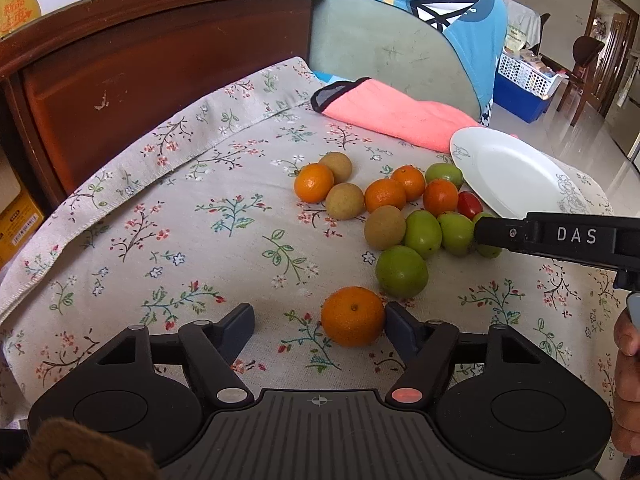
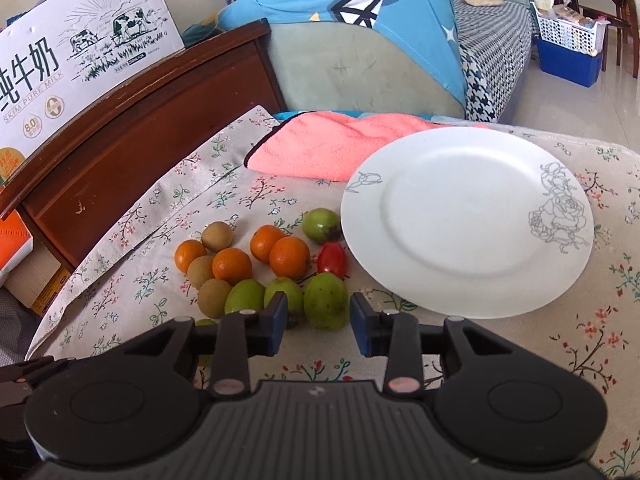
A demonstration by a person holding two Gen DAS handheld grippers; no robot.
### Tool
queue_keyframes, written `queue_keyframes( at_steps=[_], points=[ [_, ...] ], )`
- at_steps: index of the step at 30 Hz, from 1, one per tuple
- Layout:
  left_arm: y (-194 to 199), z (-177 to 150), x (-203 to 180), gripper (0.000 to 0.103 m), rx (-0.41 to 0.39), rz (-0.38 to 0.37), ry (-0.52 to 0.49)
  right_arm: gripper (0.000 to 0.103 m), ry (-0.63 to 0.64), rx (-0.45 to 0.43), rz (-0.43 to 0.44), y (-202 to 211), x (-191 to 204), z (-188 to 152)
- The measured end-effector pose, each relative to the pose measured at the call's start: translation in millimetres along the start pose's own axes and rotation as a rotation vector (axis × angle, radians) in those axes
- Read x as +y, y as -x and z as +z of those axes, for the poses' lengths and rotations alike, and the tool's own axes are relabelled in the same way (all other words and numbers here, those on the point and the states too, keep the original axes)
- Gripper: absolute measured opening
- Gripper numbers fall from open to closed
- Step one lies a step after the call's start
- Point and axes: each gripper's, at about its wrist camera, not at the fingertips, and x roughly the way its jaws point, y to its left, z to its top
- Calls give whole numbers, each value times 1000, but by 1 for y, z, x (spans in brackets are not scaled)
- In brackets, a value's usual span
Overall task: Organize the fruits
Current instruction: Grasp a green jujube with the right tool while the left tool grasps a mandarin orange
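My left gripper (image 1: 320, 320) is open, its right pad touching an orange (image 1: 353, 316) at five o'clock of the fruit pile. My right gripper (image 2: 319, 322) brackets a green fruit (image 2: 326, 300) without pinching; the plate (image 2: 468, 220) sits at two o'clock.

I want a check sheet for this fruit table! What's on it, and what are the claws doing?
Surface: flowered tablecloth over the table.
Job's things: white plate, nothing on it; oranges, green fruits, brown fruits and one red tomato bunched left of it; one lone orange nearer the left claw.
Clutter: pink towel behind the fruit.
Grippers: left claw open, right pad touching the lone orange, left pad apart from it; right claw open around a green fruit, no squeeze visible.
Cables: nothing seen.
Surroundings: wooden headboard, milk carton box, blue cushion, white basket.
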Motion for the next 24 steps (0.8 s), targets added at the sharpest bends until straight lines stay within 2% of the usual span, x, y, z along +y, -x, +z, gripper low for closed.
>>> queue_keyframes(
  at_steps=[1,4,6,9,13,17,24],
  points=[
    [0,-1,-1,66,-5,-2,-8,36,-13,-1,3,0,-1,1],
    [0,-2,-6,53,-19,-14,-42,35,-31,4,22,-1,-2,1],
    [1,-2,-8,39,-22,-29,-51,32,-38,9,26,-1,-2,0],
    [2,-2,-8,31,-26,-36,-47,23,-38,17,11,-1,-4,0],
    [2,-2,-7,31,-27,-36,-40,20,-47,19,10,0,-4,0],
    [2,-3,-10,32,-31,-26,-55,25,-35,25,6,-3,-2,-1],
    [3,-3,-9,31,-33,-19,-44,23,-16,24,7,-4,0,-2]
  ],
)
